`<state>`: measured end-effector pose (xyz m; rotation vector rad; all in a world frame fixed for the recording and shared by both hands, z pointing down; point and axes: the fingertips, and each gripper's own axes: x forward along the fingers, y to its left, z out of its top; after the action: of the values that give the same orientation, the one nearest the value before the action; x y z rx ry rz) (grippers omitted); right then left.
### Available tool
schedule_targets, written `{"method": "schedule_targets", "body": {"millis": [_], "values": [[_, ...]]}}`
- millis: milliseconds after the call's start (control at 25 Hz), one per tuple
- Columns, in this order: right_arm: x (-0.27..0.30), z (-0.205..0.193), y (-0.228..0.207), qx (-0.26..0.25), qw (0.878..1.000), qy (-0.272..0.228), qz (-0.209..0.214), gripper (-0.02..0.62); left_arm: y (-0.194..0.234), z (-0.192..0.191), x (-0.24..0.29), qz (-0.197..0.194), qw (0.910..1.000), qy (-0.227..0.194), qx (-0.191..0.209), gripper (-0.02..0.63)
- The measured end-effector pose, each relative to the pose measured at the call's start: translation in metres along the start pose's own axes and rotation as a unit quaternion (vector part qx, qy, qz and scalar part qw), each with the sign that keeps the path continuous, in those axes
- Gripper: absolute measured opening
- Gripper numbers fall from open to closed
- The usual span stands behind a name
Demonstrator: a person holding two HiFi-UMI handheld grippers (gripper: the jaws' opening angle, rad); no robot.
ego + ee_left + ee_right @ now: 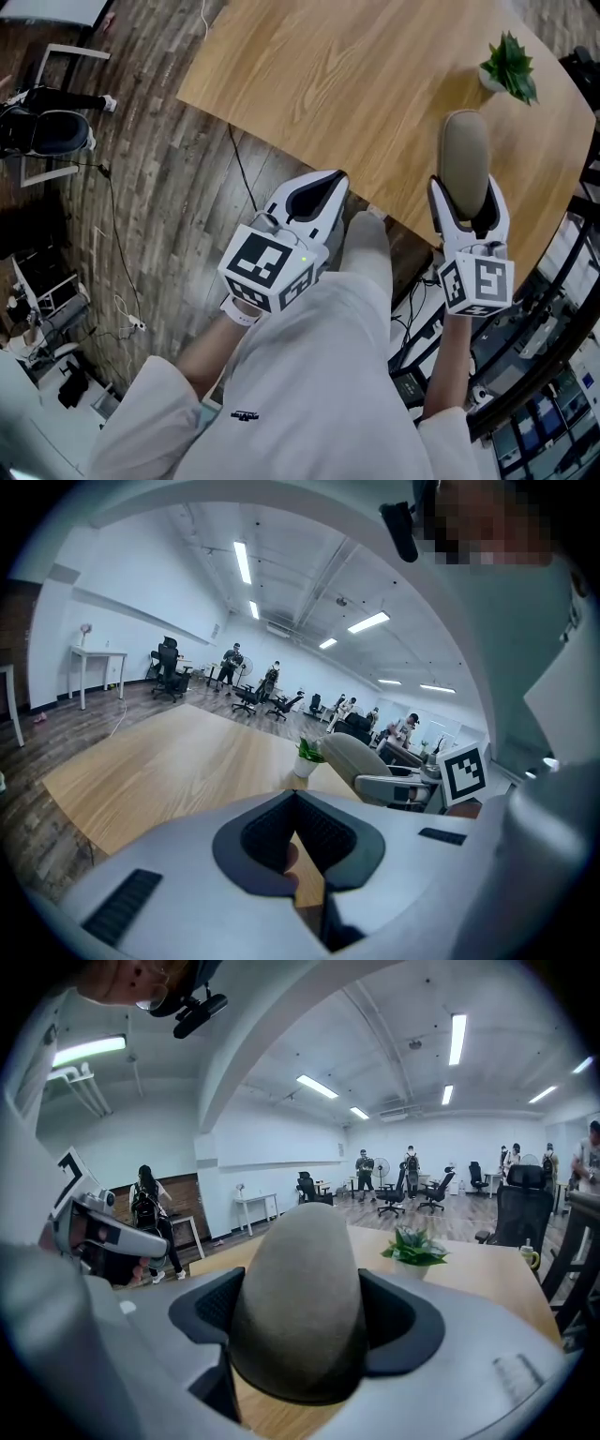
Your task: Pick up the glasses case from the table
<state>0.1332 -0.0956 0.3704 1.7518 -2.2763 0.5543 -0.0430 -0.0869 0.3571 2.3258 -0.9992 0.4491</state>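
The glasses case [465,159] is a grey-brown, rounded oblong. My right gripper [466,194] is shut on its near end and holds it above the right part of the wooden table [328,75]. In the right gripper view the case [298,1297] fills the space between the jaws of the right gripper [300,1281]. My left gripper [330,180] hovers at the table's near edge, shut with nothing in it. The left gripper view shows the left gripper [295,801] with its pads together, and the case [361,759] off to the right.
A small potted plant [508,67] stands on the table just beyond the case. A black office chair [42,131] and cables lie on the wood floor to the left. Racks of equipment [553,375] crowd the lower right. Several people and chairs stand far across the room.
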Motion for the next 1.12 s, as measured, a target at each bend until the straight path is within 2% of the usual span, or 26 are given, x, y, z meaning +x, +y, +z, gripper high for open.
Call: {"method": "schedule_targets", "body": {"millis": [200, 520, 1120], "values": [[-0.025, 0.02, 0.005, -0.003, 1.0, -0.017, -0.011, 0.388, 0.004, 0.013, -0.019, 0.012, 0.9997, -0.02, 0.002, 0.002], [-0.057, 0.048, 0.006, -0.013, 0.999, -0.038, -0.036, 0.388, -0.003, 0.038, -0.035, 0.008, 0.9986, -0.052, 0.002, 0.002], [-0.097, 0.083, 0.021, -0.012, 0.995, -0.078, -0.067, 0.388, -0.004, 0.061, -0.065, -0.003, 0.9969, -0.078, 0.005, 0.002]]}}
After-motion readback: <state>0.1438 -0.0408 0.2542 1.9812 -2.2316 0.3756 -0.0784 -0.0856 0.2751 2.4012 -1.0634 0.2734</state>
